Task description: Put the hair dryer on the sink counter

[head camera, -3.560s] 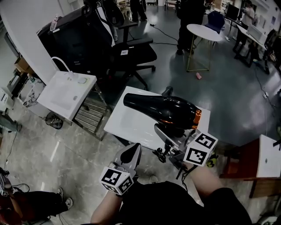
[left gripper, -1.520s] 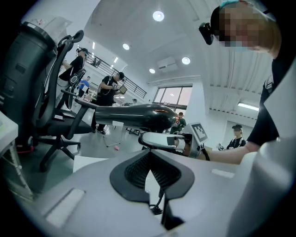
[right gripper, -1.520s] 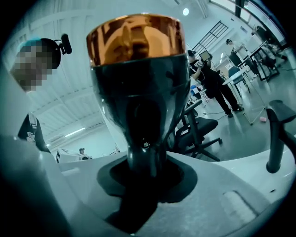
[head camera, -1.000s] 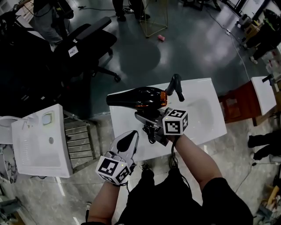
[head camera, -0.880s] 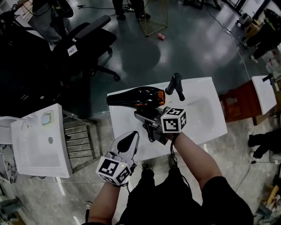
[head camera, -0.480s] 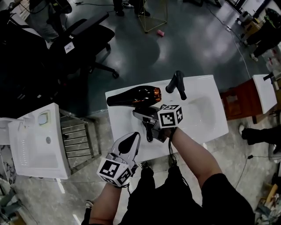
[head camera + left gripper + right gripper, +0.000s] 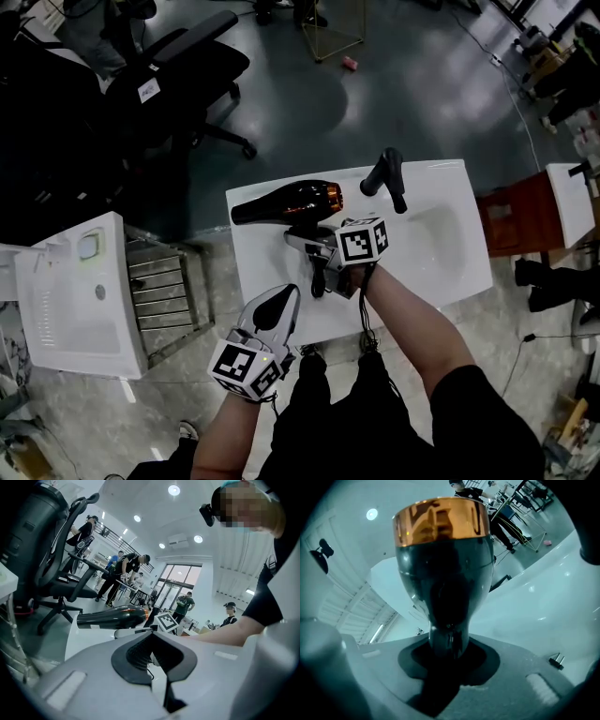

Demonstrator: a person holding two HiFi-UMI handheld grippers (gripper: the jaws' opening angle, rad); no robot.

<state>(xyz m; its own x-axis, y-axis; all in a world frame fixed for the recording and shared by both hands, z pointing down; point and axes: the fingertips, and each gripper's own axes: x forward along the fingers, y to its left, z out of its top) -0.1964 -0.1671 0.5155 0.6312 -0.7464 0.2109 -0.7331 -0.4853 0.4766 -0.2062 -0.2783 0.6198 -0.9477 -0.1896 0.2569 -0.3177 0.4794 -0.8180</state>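
Observation:
A black hair dryer (image 7: 286,200) with a copper band lies level over the back left of the white sink counter (image 7: 281,314), nozzle to the left. My right gripper (image 7: 314,248) is shut on its handle; in the right gripper view the dryer (image 7: 443,564) rises straight out of the right gripper (image 7: 447,648). Whether it touches the counter I cannot tell. My left gripper (image 7: 278,305) hangs at the counter's front edge, shut and holding nothing. From the left gripper (image 7: 152,651) view, the dryer (image 7: 112,617) is seen ahead.
A black faucet (image 7: 386,176) stands at the counter's back, right of the dryer, above the sunken bowl (image 7: 436,234). A second white basin (image 7: 70,291) and a metal rack (image 7: 164,286) stand to the left. An office chair (image 7: 178,66) is beyond; a red-brown cabinet (image 7: 511,211) is at the right.
My right gripper has carried the hair dryer down toward the counter's back left and rolled it a little. The left gripper has sunk slightly and stays shut.

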